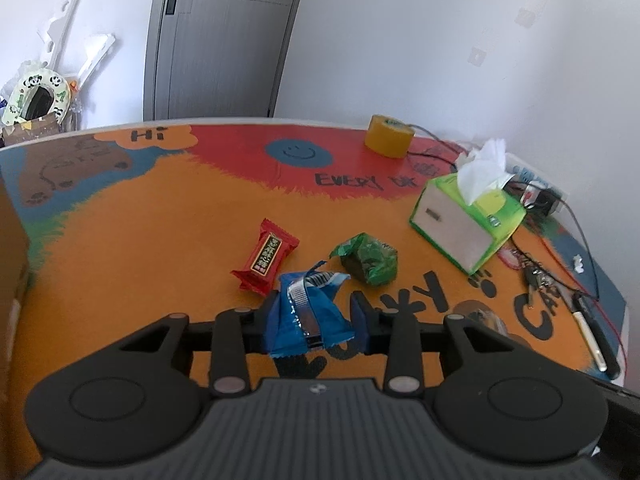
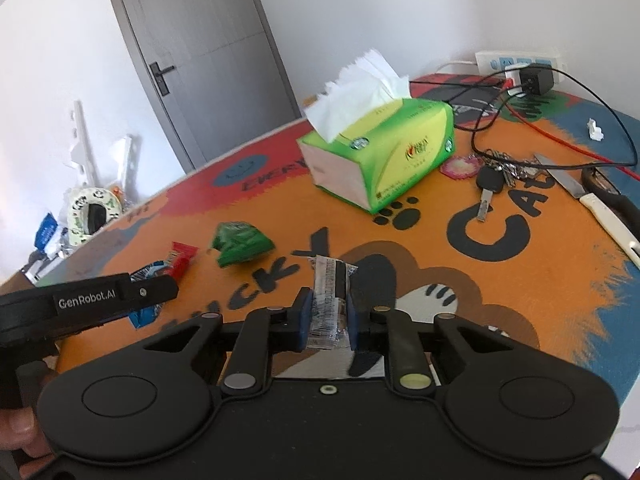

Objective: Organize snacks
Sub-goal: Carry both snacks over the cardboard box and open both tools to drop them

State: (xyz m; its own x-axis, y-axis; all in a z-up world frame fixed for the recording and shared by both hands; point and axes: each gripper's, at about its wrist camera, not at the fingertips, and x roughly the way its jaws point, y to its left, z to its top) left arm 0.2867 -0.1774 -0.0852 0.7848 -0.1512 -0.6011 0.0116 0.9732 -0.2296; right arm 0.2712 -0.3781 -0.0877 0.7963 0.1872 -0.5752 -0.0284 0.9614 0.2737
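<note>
Both tongs are clamped on snacks as we look along them. We see our left gripper (image 1: 316, 316) pinching a blue snack packet (image 1: 306, 314) between its blue pads, the jaws drawn in against the packet's 2 sides, and the packet stands up off the table mat (image 1: 160, 240) with its crimped top pointing away from us. Our right gripper (image 2: 329, 314) has its jaws nearly together on a clear-wrapped snack (image 2: 329, 304) with a barcode label, held upright between the pads and also off the mat.

Just beyond the blue packet, a red snack packet (image 1: 266, 258) lies flat on the mat to the left and a green snack packet (image 1: 370, 260) sits crumpled to the right, the 2 near each other but apart. From the right wrist view the left gripper (image 2: 132, 294) reaches in at the lower left, with the blue packet showing beneath it.

Farther out, a green tissue box (image 1: 468, 220) stands to the right with a tissue sticking up. A roll of yellow tape (image 1: 389, 136) rests near the far edge. Keys (image 2: 494, 178), a knife (image 2: 588, 200) and black and red cables (image 2: 560, 140) lie on the right side of the mat. A grey door (image 1: 224, 36) stands behind the table.
</note>
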